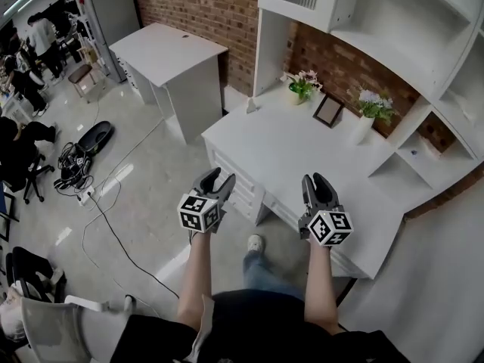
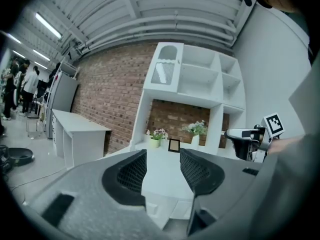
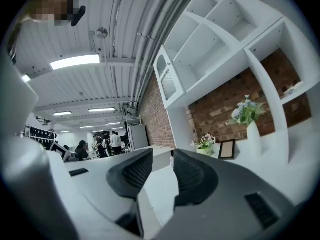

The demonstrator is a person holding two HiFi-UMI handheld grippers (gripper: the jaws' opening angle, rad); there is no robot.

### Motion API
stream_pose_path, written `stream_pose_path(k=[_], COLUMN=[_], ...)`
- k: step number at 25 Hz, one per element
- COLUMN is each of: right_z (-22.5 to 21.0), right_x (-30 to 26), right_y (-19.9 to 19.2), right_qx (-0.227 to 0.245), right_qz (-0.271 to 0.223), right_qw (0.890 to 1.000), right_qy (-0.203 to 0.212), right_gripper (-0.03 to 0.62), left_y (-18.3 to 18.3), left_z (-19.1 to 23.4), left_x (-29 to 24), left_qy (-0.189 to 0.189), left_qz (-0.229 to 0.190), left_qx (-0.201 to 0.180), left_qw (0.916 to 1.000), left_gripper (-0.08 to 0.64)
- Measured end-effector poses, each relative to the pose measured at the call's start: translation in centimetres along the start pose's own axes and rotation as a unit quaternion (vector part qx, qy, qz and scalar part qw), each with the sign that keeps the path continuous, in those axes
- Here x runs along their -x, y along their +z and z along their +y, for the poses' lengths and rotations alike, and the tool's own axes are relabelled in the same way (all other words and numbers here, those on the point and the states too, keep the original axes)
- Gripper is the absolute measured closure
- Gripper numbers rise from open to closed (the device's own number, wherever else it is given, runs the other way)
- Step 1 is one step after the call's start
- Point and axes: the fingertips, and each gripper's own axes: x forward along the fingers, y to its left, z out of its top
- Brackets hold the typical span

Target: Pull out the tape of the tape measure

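Now, left tongs (image 1: 216,177) apart, right tongs (image 1: 318,180) apart, facing white desk (image 1: 280,144)

Grippers: two. Left gripper (image 1: 215,181) lower centre-left, right gripper (image 1: 318,180) lower centre-right.
White desks: two. Big desk (image 1: 287,157) at centre, small desk (image 1: 162,48) upper left.
Flower holders: two. Flower pot (image 1: 301,89), tall vase (image 1: 363,129), both upper centre-right.
Picture frame (image 1: 329,110): one, between them.
Shelf unit (image 1: 393,36): one, upper right.
People (image 1: 41,35), upper left: several, exact count unclear.
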Motion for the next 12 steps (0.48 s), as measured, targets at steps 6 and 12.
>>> stream_pose_path(k=[6, 12], right_z=[-4.8, -8.2], right_x=[-10.9, -19.9], right_y=[0.8, -0.5], right_qx=[0.002, -0.01], right_qz=[0.016, 0.044], right_qw=[1.0, 0.998], right_qy=[0.018, 0.038], right_gripper=[0.482, 0.48], left_y=[2.6, 2.6], left_z=[5.1, 9.6], left_x=[-9.7, -17.0], left_qy=[0.01, 0.025], left_qz=[0.002, 0.021], left_qx=[0.001, 0.01], left_qw=[0.9999, 0.9994], left_gripper=[0.38, 0.376])
